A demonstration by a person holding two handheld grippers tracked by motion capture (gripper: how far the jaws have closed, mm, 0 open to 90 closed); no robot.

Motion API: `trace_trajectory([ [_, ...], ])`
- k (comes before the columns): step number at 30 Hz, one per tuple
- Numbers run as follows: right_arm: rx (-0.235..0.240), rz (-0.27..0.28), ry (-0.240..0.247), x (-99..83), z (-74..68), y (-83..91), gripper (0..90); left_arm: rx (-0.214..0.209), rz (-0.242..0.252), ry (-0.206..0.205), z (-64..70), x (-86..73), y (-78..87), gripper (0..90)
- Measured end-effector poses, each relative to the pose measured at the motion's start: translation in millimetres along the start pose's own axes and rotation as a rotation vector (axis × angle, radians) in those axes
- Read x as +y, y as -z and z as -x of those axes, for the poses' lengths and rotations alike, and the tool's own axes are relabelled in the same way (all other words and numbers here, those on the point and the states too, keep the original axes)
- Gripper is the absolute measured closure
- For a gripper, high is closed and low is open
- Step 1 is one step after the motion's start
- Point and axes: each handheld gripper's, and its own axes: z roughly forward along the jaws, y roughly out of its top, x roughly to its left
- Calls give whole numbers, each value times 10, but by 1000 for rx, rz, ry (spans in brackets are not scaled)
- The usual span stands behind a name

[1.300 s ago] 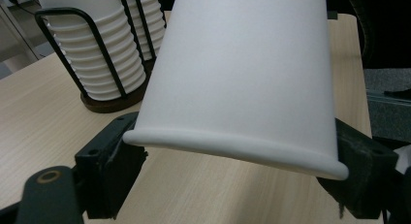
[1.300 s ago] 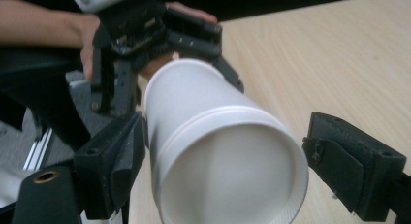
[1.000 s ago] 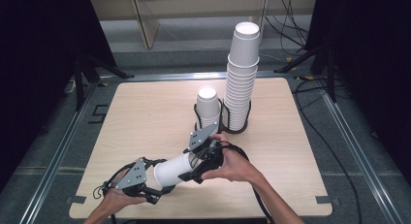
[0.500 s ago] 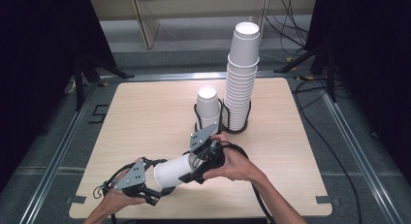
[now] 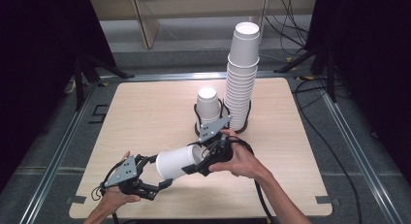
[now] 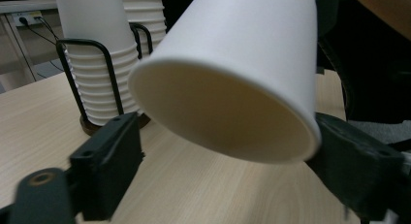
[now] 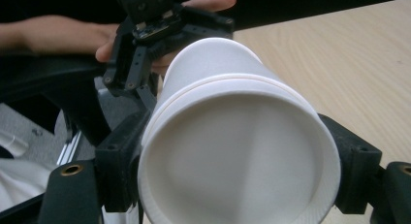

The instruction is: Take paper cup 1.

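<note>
Facing tools: plain white paper cup (image 5: 177, 161), no readable print.

No legible text, label, brand, number or sign anywhere.

In the left gripper view the paper cup (image 6: 232, 83) is cut off at twelve o'clock and hides the right hand-held gripper (image 6: 368, 73) behind it, while the cup stacks (image 6: 97, 59) run past the top edge and their wooden base (image 6: 89, 127) is half covered.
</note>
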Motion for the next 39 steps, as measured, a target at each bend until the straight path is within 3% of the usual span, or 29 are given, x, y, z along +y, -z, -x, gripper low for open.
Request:
trace_trajectory([
  [2,-19,37,-20,-13,43,70,244,18,-6,-2,-6,8,15,145],
  [3,-21,45,-59,-23,46,107,243,22,-4,-2,-8,9,17,145],
  [4,-25,70,-35,-29,81,130,243,26,1,2,-9,9,17,145],
  [5,-36,92,-45,-39,109,171,243,30,-1,6,-13,11,20,145],
  [8,-38,107,-63,-44,113,185,243,42,6,24,-21,12,19,145],
  [11,-49,120,-48,-35,118,174,243,41,8,29,-22,13,21,146],
  [12,-35,120,-64,-34,106,156,243,41,8,28,-21,13,20,146],
  [19,18,126,-35,-17,77,62,243,54,3,36,-28,15,15,145],
  [24,71,131,-55,-23,56,2,244,25,27,38,1,20,-7,127],
  [26,85,136,-52,-27,45,-32,244,28,9,30,13,26,-2,104],
  [29,102,145,-41,-21,34,-86,244,30,23,29,16,33,-7,44],
  [30,114,132,-67,-23,16,-87,244,31,29,32,18,36,-2,16],
  [32,116,141,-40,-25,28,-123,244,21,47,26,11,39,7,0],
  [36,136,130,-63,-46,22,-177,244,12,52,17,25,46,20,0],
  [37,131,136,-45,-49,34,-191,244,8,61,22,32,45,19,0],
  [38,143,127,-63,-53,24,-203,244,8,66,21,34,48,24,0],
  [39,137,122,-52,-55,32,-208,244,3,70,15,29,50,29,0],
])
